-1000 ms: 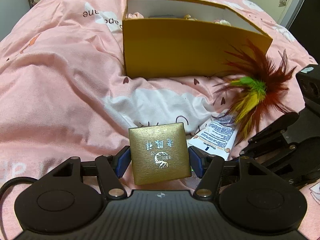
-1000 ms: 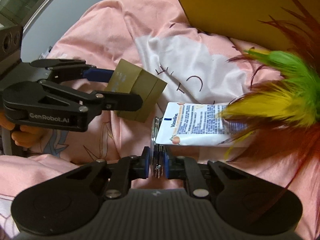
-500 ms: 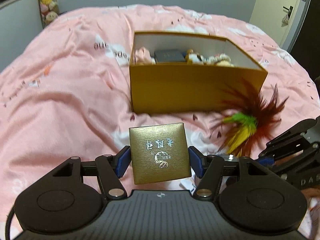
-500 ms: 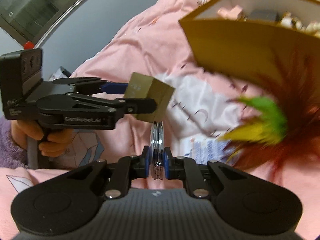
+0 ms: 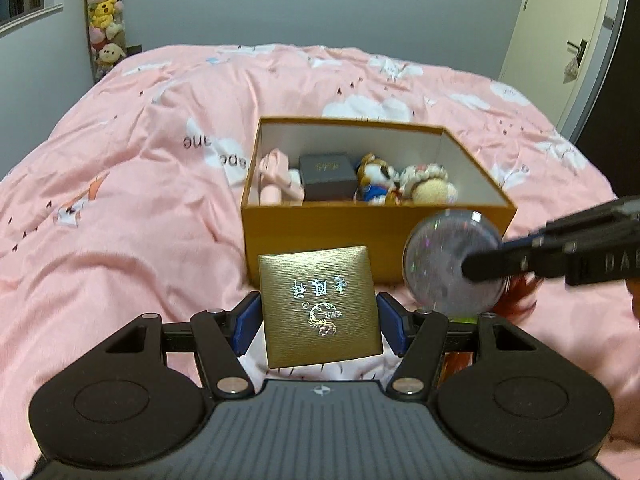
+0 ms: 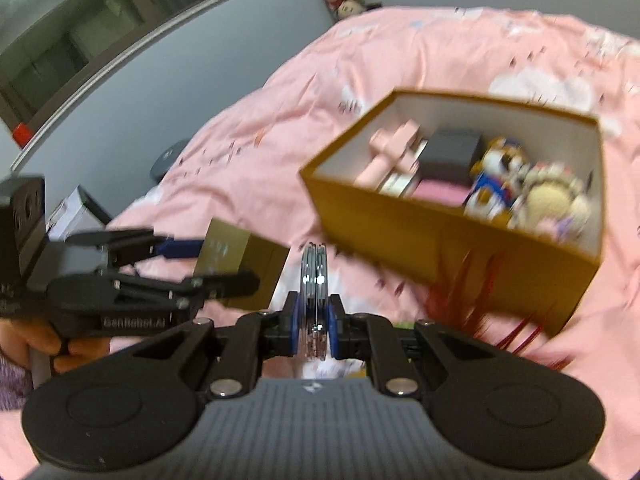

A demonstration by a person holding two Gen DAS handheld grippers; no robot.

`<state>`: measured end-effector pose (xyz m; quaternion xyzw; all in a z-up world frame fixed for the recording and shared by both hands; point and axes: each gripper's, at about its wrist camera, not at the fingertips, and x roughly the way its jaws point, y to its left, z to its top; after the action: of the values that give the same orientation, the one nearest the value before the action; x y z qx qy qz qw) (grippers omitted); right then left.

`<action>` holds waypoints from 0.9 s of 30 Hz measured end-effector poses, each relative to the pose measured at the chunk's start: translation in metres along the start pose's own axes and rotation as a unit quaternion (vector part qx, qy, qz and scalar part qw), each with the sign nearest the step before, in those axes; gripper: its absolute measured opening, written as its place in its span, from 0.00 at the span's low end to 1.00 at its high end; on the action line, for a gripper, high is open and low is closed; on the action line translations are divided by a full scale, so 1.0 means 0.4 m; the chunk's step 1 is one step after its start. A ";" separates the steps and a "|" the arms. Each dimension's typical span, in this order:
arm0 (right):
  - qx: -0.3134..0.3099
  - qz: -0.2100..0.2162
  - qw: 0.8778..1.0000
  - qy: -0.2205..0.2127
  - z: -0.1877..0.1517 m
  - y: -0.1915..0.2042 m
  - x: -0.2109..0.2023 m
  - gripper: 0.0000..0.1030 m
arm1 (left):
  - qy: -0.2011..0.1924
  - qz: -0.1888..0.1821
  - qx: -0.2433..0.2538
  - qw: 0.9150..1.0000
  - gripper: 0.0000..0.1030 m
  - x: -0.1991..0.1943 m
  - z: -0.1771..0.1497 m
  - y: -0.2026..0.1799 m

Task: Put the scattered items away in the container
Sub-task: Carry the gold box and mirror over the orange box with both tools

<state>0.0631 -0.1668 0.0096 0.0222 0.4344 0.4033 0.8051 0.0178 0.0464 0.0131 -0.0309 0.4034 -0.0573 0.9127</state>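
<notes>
Left wrist view: the left gripper pinches the gold box between its blue pads, and both have risen since a second ago; then only the front wall of the container showed, now its open top is in sight, with a dark case, a pink toy and two plush toys already inside; the tube that lay on the duvet is gone from view; the right gripper has come in from the right holding a round compact level with the container's front wall; so both items are lifted and only the carry over the rim and the release remain.

Right wrist view: the right gripper has its fingers pressed nearly together on the compact, held edge-on; the picture is blurred, so how firmly it sits is uncertain; the left gripper with the box is close on the left, the container ahead to the right; red feathers lie against its near wall, below the path; the front wall must be cleared, and the two grippers, close together, could knock.
</notes>
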 end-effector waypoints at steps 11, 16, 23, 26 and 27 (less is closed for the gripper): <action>0.004 -0.041 0.997 -0.060 0.164 -0.052 -0.049 0.15 | -0.046 -0.010 0.033 0.998 0.69 0.012 0.113 -0.011; 0.020 -0.060 0.996 -0.063 0.232 -0.095 -0.026 0.15 | -0.057 -0.008 0.041 0.998 0.69 0.039 0.163 0.005; 0.032 -0.090 0.995 -0.022 0.294 -0.164 0.065 0.15 | -0.049 -0.011 0.041 0.998 0.69 0.091 0.224 0.051; 0.048 -0.092 0.995 0.002 0.307 -0.199 0.110 0.15 | -0.043 -0.014 0.037 0.998 0.69 0.119 0.248 0.074; 0.055 -0.091 0.994 0.011 0.311 -0.212 0.127 0.15 | -0.039 -0.017 0.033 0.999 0.69 0.130 0.256 0.082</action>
<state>0.2207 -0.1508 0.0195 0.0223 0.4650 0.3039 0.8312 0.1308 0.0733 0.0406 -0.0094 0.3646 -0.0848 0.9272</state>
